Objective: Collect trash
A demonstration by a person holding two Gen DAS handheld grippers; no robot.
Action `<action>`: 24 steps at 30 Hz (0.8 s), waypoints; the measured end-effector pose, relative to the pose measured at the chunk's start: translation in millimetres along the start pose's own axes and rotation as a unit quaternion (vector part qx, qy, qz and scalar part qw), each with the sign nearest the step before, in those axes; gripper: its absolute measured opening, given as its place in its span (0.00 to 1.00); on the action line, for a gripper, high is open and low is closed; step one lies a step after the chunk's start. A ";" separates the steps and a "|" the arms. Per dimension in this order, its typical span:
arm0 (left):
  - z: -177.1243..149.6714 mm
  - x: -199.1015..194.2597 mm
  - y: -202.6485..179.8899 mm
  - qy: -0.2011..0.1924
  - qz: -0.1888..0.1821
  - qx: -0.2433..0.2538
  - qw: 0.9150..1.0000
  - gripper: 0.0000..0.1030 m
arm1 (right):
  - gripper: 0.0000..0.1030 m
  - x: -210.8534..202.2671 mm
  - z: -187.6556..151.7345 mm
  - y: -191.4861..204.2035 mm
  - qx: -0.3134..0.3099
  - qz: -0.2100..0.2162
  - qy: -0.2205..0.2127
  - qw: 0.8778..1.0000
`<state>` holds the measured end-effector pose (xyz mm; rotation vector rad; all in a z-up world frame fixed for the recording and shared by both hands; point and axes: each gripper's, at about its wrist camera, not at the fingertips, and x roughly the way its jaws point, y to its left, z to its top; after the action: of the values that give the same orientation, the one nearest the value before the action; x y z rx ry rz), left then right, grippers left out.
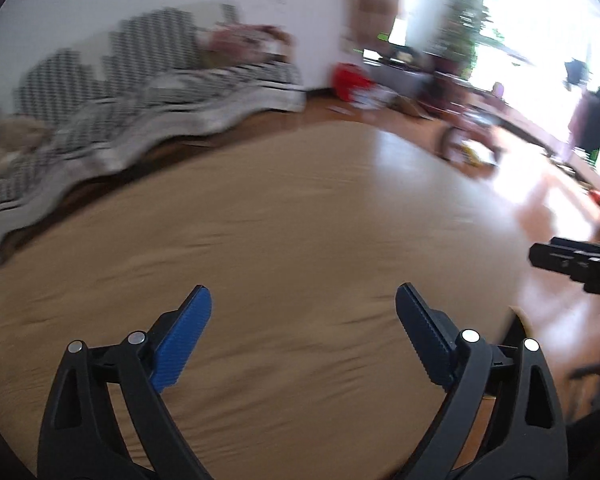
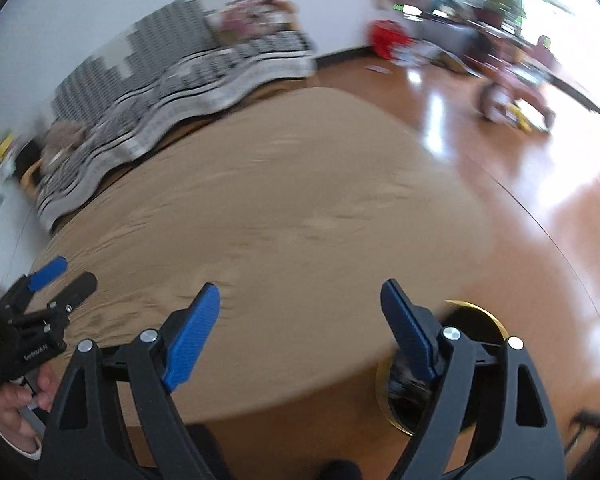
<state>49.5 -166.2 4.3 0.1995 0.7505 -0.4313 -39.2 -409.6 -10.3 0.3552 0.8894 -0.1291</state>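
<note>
While both views were smeared by motion blur, the left gripper [image 1: 303,300] stood with its jaws spread wide and nothing between its blue pads, only the tan rug [image 1: 280,220] showing in the gap. The right gripper [image 2: 300,300] was likewise wide open and empty over the same rug [image 2: 260,200].

From the left wrist view, the right gripper [image 1: 576,262] poked in at about three o'clock as a dark shape. From the right wrist view, the left gripper [image 2: 60,280] sat at about nine o'clock with its fingers apart, and a hand [image 2: 20,404] gripped its handle at about eight o'clock.

A black bin with a gold rim [image 2: 460,360] lay at about five o'clock in the right wrist view, just off the rug's edge on the glossy wood floor [image 2: 540,220] and partly hidden behind the gripper's right finger. What it held I could not tell. No loose piece of trash could be made out on the rug in either view.

A black-and-white patterned sofa cover [image 1: 140,112] ran along at ten o'clock in the left wrist view. A red object [image 1: 350,78] sat against the wall near twelve o'clock, and a small tricycle [image 2: 516,92] stood at about two o'clock in the right wrist view.
</note>
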 end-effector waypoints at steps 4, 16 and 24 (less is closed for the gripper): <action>-24.8 -38.4 83.2 -0.009 0.088 -0.042 0.995 0.88 | 0.78 21.3 6.5 97.3 -0.064 0.050 0.000 0.997; -107.3 -99.0 199.8 0.016 0.176 -0.147 0.973 0.88 | 0.80 63.8 -19.4 229.1 -0.166 0.059 0.024 0.984; -101.0 -101.1 192.6 0.004 0.179 -0.145 0.973 0.88 | 0.81 66.2 -24.1 211.3 -0.156 0.043 0.033 0.986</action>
<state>7.8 69.9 6.6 0.0583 0.7577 0.0247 38.6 -201.3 -23.0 0.1050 0.9418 0.1017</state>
